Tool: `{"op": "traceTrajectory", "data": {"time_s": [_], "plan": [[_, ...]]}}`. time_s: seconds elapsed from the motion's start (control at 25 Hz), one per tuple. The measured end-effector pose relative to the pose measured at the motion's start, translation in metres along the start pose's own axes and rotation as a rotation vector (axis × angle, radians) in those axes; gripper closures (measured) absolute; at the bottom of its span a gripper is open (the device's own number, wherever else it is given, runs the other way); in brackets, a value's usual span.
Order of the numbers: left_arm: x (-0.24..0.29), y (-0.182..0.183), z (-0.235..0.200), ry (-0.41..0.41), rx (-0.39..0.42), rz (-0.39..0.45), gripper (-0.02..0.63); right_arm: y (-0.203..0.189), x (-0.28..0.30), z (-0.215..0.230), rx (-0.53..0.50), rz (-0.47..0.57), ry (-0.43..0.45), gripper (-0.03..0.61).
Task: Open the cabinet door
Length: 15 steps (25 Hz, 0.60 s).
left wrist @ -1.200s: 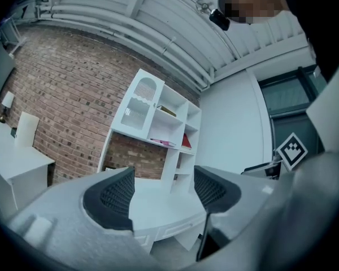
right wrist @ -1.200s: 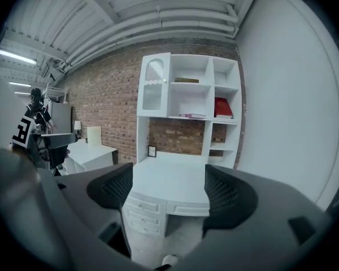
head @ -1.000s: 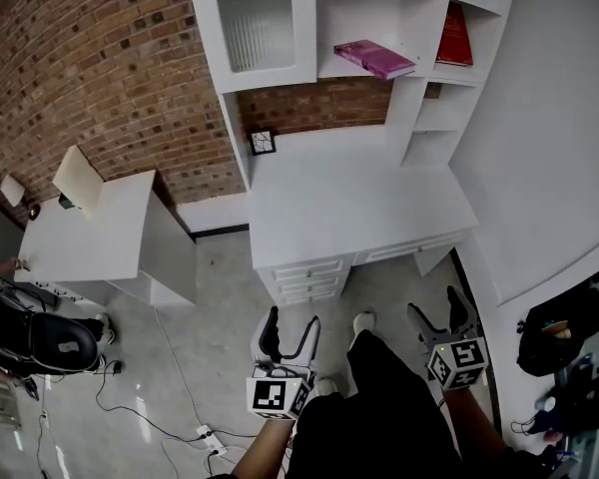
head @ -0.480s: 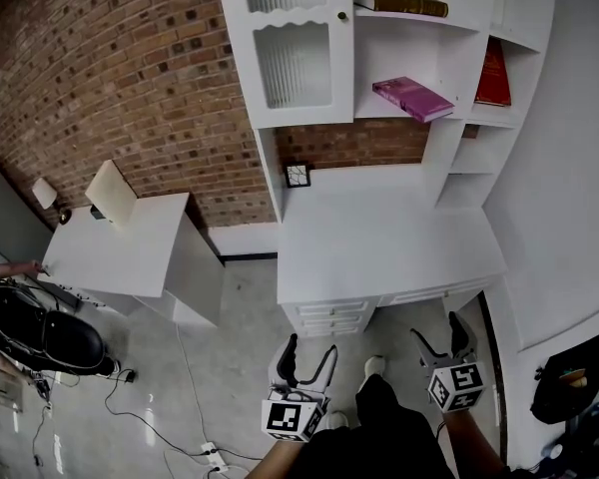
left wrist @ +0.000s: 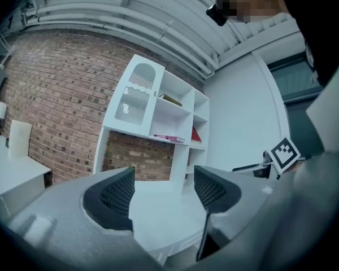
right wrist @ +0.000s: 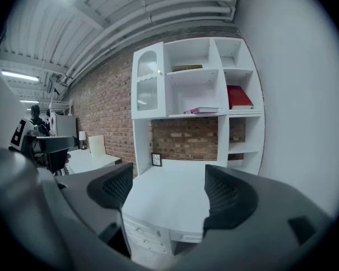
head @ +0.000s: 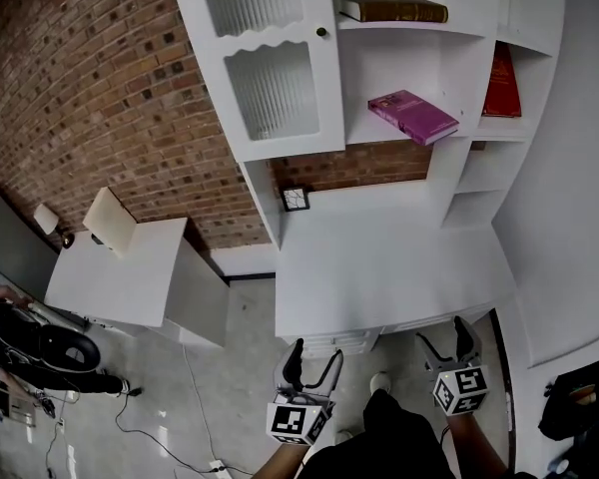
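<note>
- Held low before the near edge of the white worktop (head: 379, 257): left gripper (head: 315, 353), jaws spread wide, nothing between them but open air.
- To its right, at about the same height: right gripper (head: 444, 335), jaws likewise wide apart and empty, marker cube facing up.
- Both pointed toward the shelf unit, touching neither worktop nor cabinet.
- Shut and flush with its frame: cabinet door (head: 270, 58), white, with two ribbed glass panes, filling the upper left bay of the shelf unit above the worktop, well apart from both grippers.
- Small dark knob (head: 321, 32) at the door's right edge, about level with the gap between the two panes.
- On the open shelves right of the door: brown book (head: 391, 9) lying flat on top, magenta book (head: 412, 115) flat one shelf lower, red book (head: 502, 80) standing in the narrow right bay.
- Small framed picture (head: 296, 199) upright at the back left corner of the worktop, against the brick wall (head: 110, 88).
- Drawers (right wrist: 141, 229) under the worktop's front left, closed.
- Off to the left, a separate white side table (head: 110, 272) by the same wall.
</note>
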<state>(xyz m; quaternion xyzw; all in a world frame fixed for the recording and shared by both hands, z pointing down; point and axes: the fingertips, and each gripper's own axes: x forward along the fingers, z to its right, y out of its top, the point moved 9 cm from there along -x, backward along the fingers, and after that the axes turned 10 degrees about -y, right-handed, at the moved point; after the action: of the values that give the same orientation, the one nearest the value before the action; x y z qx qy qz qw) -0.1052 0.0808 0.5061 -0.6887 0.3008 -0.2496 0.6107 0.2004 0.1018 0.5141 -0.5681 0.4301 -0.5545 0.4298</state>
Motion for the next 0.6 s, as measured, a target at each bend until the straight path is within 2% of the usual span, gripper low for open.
{"op": "traceTrajectory", "data": {"time_s": [0.2, 0.4, 0.6], "plan": [[0.058, 0.013, -0.018, 0.017, 0.018, 0.017, 0.297, 0.012, 0.055, 0.028, 0.009, -0.009, 0.018, 0.195], [0.106, 0.020, -0.033, 0.047, 0.036, -0.012, 0.298, 0.023, 0.108, 0.049, 0.029, -0.016, 0.037, 0.195], [0.157, 0.027, -0.042, 0.082, 0.052, -0.002, 0.298, 0.038, 0.157, 0.073, 0.024, -0.008, 0.082, 0.195]]}}
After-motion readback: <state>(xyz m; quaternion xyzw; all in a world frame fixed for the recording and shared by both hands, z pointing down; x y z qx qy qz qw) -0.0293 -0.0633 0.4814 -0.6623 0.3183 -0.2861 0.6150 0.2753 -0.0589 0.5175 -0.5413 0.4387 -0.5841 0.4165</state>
